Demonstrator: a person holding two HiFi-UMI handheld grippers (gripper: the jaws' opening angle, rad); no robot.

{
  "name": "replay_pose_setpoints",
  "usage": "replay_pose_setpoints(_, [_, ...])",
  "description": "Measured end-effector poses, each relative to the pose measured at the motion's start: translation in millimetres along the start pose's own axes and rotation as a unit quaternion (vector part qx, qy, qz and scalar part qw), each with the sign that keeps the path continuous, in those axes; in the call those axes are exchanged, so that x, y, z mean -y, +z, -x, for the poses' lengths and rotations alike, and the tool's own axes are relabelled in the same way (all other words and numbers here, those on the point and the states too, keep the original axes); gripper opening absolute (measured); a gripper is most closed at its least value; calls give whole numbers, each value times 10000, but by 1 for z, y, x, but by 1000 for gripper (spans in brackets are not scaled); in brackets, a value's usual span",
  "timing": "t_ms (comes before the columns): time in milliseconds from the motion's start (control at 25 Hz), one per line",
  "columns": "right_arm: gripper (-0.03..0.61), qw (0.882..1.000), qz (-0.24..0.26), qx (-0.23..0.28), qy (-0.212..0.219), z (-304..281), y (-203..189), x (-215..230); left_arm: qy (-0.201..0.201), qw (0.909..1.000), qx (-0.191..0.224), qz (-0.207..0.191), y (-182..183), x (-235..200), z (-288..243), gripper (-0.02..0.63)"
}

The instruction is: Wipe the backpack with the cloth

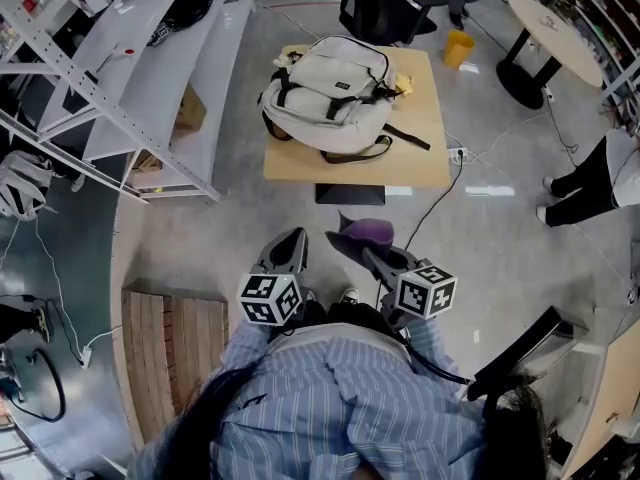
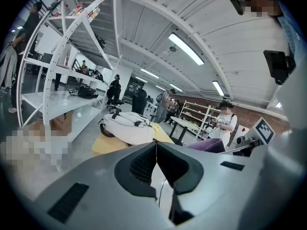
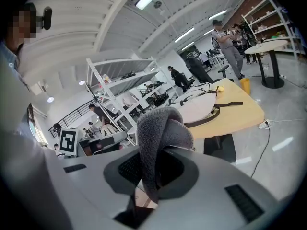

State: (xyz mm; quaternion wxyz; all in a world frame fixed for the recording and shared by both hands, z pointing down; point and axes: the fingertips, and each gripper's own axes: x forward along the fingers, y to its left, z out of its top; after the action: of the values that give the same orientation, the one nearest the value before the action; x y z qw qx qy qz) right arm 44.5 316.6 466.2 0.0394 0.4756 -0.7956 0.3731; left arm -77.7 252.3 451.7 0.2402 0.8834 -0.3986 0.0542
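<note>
On the square yellow wooden bench (image 1: 420, 158) lies a pale grey fabric backpack (image 1: 330, 93) with dark straps, well apart from both claws. The right claw (image 3: 153, 164) pinches a fuzzy purple-grey cloth (image 3: 160, 128), whose bottom end is hidden. The left claw (image 2: 156, 150) is pressed together, holding nothing.

- Square light-wood table (image 1: 420, 158) on the grey concrete floor (image 1: 240, 218).
- Cream fabric backpack (image 1: 330, 93) lying flat on it.
- Small yellow item (image 1: 403, 85), perhaps crumpled fabric, touching the backpack.

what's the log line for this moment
stage: wiping not begun | left gripper: shut, empty | right gripper: shut on cloth | backpack: on table, ahead, untouched
</note>
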Motion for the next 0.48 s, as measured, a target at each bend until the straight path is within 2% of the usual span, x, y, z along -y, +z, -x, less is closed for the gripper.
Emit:
replay_pose_setpoints(320, [41,9989,272,-364,-118,11,-9,30,308,9994,129,72,-4,9,-3,6])
replay_pose_setpoints(480, [41,9986,223,-461,93,2,-9,33,550,9984,108,116,-5,1,-2,6])
